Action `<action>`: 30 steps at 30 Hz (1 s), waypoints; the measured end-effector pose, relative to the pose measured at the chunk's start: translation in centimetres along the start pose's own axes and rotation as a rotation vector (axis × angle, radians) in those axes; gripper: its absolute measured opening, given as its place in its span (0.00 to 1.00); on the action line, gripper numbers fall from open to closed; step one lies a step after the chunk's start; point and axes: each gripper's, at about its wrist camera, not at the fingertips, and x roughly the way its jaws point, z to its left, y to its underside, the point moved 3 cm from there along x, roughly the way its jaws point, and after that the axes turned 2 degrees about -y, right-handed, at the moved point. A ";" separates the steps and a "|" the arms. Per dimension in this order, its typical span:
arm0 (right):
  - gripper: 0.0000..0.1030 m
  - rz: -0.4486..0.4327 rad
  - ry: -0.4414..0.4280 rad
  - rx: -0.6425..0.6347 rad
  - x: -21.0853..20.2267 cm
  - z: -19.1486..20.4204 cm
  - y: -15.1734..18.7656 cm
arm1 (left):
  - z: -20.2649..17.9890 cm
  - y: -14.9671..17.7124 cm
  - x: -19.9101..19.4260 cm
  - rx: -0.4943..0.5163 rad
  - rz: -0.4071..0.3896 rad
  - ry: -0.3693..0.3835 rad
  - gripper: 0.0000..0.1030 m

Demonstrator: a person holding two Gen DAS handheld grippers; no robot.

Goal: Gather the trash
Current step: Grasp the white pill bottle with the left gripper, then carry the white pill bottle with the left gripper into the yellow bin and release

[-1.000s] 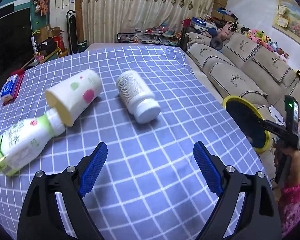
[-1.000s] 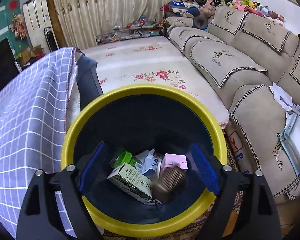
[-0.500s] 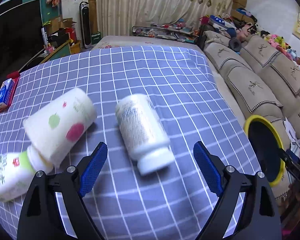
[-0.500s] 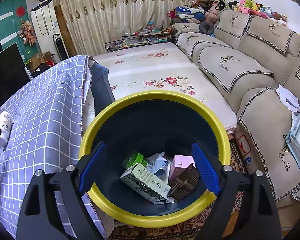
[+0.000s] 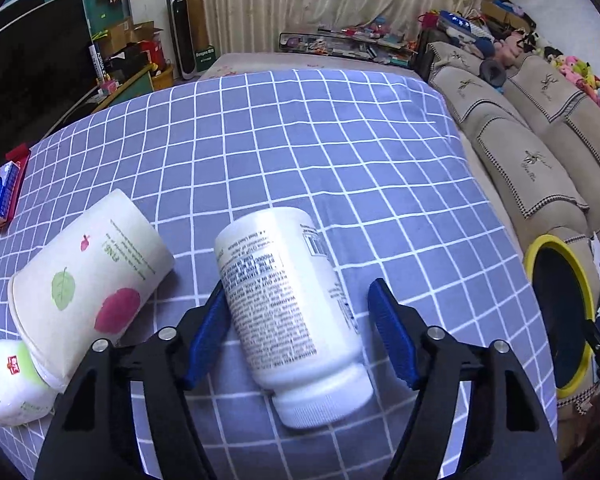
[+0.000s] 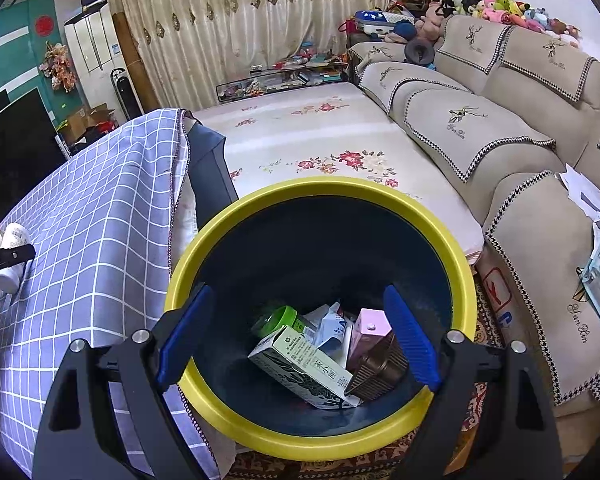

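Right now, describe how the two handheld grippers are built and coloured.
The left gripper and right gripper look identical: matte black angular frames, silver round screws at the joints, and two fingers each lined with ribbed blue pads. No cables, markings or sleeves show.

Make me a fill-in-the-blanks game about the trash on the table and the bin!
1. The white bottle between the left gripper pads lies on its ____.
2. The bin has a ____ rim.
3. The tablecloth has a pattern of white ____.
4. The paper cup shows a green ____.

Missing words: side; yellow; squares; leaf
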 end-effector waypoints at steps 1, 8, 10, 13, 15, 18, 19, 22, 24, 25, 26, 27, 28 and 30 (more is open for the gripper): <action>0.80 0.000 -0.001 0.002 0.0 -0.1 0.0 | 0.0 -0.2 0.2 0.001 0.000 -0.005 0.64; 0.80 -0.001 -0.009 0.004 -0.1 -0.1 0.1 | 0.2 -0.5 0.6 0.031 -0.005 -0.015 0.54; 0.80 0.001 -0.012 0.002 0.0 -0.1 0.2 | 0.2 -0.3 0.4 0.042 -0.008 -0.010 0.52; 0.80 0.004 -0.016 0.001 0.0 0.0 0.2 | 0.0 0.6 -0.4 0.070 -0.014 0.007 0.52; 0.80 0.005 -0.018 0.001 0.0 0.0 0.3 | -0.1 1.5 -1.1 0.082 -0.017 0.022 0.52; 0.80 0.005 -0.017 0.000 0.0 0.1 0.3 | -0.8 2.7 -2.8 0.112 -0.032 0.048 0.52; 0.80 0.004 -0.018 0.001 0.0 0.1 0.3 | -1.1 3.1 -3.6 0.129 -0.045 0.057 0.52; 0.80 -0.002 -0.021 0.002 -0.3 0.1 0.3 | -2.1 4.0 -5.7 0.157 -0.074 0.075 0.52; 0.80 -0.013 -0.024 0.003 -0.7 0.0 0.3 | -3.2 4.5 -7.6 0.187 -0.097 0.104 0.52; 0.80 -0.018 -0.025 0.004 -0.9 -0.1 0.2 | -3.8 4.6 -8.3 0.201 -0.104 0.117 0.52; 0.80 -0.030 -0.024 0.006 -1.3 -0.2 0.1 | -4.1 4.7 -8.9 0.212 -0.110 0.131 0.52; 0.80 -0.041 -0.022 0.008 -1.8 -0.3 0.0 | -4.7 4.7 -9.6 0.226 -0.118 0.148 0.52; 0.80 -0.054 -0.019 0.012 -2.3 -0.6 -0.1 | -5.2 4.7 -10.2 0.236 -0.125 0.160 0.52; 0.80 -0.076 -0.008 0.019 -3.4 -1.2 -0.3 | -7.3 4.5 -11.5 0.273 -0.140 0.203 0.52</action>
